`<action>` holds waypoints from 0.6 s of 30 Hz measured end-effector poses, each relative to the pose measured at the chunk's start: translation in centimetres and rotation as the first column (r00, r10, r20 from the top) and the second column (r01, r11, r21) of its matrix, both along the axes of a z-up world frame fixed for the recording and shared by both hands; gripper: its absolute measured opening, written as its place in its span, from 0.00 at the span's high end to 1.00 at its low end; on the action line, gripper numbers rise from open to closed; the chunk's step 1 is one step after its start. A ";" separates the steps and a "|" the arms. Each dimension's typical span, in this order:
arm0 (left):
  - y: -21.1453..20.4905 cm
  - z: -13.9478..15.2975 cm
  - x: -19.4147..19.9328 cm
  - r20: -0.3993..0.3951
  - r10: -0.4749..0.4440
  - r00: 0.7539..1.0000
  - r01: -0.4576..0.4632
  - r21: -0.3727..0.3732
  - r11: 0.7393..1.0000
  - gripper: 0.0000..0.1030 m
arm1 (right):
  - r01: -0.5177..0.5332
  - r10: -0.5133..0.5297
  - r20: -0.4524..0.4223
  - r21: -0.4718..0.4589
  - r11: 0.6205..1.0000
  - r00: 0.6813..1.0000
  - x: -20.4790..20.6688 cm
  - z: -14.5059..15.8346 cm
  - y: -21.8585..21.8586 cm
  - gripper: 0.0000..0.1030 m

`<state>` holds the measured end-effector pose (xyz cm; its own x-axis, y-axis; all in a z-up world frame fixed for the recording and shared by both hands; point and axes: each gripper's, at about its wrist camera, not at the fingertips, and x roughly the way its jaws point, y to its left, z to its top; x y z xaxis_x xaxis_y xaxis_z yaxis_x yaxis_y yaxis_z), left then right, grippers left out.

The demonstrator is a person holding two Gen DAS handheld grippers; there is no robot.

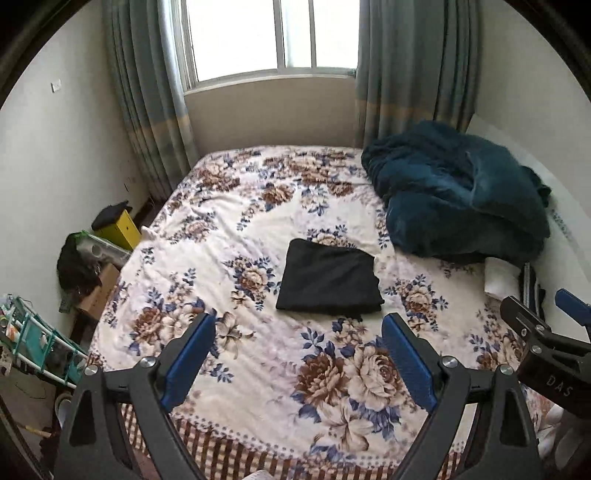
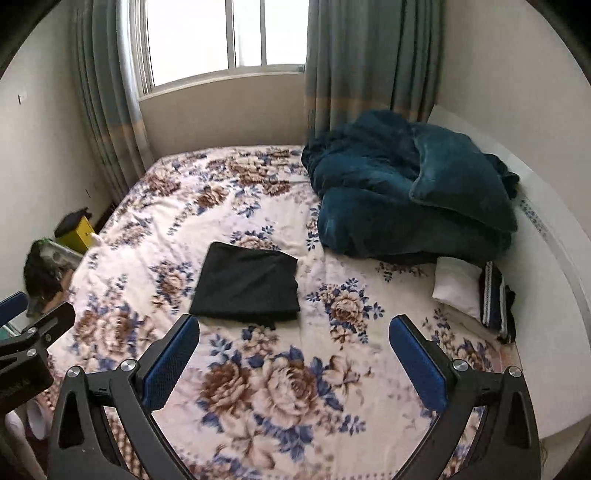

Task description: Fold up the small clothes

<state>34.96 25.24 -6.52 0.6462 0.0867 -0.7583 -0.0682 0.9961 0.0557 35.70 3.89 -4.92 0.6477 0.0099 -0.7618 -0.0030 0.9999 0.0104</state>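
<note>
Both grippers are up above the foot end of the bed [image 1: 207, 236], angled down at it, side by side. Nothing in either.

Left gripper [image 1: 297, 325]: fingers [image 1: 192, 350] spread wide, blue pads facing each other, only bedspread visible between them. Released, not touching anything.

Right gripper [image 2: 293, 326]: same story, fingers [image 2: 417, 362] wide apart, empty. In the left wrist view its black body pokes in at the right edge; in the right wrist view the left one shows at the left edge.

The black garment [image 1: 330, 278] lies folded into a rough rectangle, flat on the floral bedspread, around mid-bed. It sits beyond both sets of fingertips, clear of them. Lower edge shows stacked layers and a small bit sticking out at the near right corner.

Other stuff on the bed: dark teal blanket [image 2: 413, 184] bunched up at the far right, just beyond the garment. Near the right edge, a small white folded item [image 2: 456, 286] with a dark striped item [image 2: 493, 302] right beside it, touching or nearly so, can't tell which.

Left of the bed: yellow box [image 1: 120, 229] with something black on top, cardboard box, teal rack [image 1: 40, 339] with clutter. Window [image 1: 273, 35] at the head end, grey-green curtains [image 1: 144, 92] on both sides.
</note>
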 end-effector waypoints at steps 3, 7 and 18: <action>0.3 1.6 -2.7 0.023 -0.013 1.000 0.013 -0.007 1.000 0.11 | 0.019 -0.019 0.030 0.013 1.000 0.999 -4.6 3.2 0.2 0.00; 0.8 3.3 -5.7 0.044 -0.030 0.999 0.031 -0.018 0.999 0.11 | 0.027 -0.026 0.059 -0.011 1.000 0.998 -9.4 6.3 0.7 0.00; 0.5 5.8 -9.6 0.107 -0.015 0.994 0.015 0.005 1.000 0.00 | 0.024 -0.023 0.109 -0.006 1.000 0.994 -16.6 11.1 1.5 0.00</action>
<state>25.34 25.73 -0.72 0.7247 0.0794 -0.6845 -0.0590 0.9968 0.0532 19.11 5.38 6.19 0.7271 -0.0120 -0.6864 0.0201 0.9998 0.0039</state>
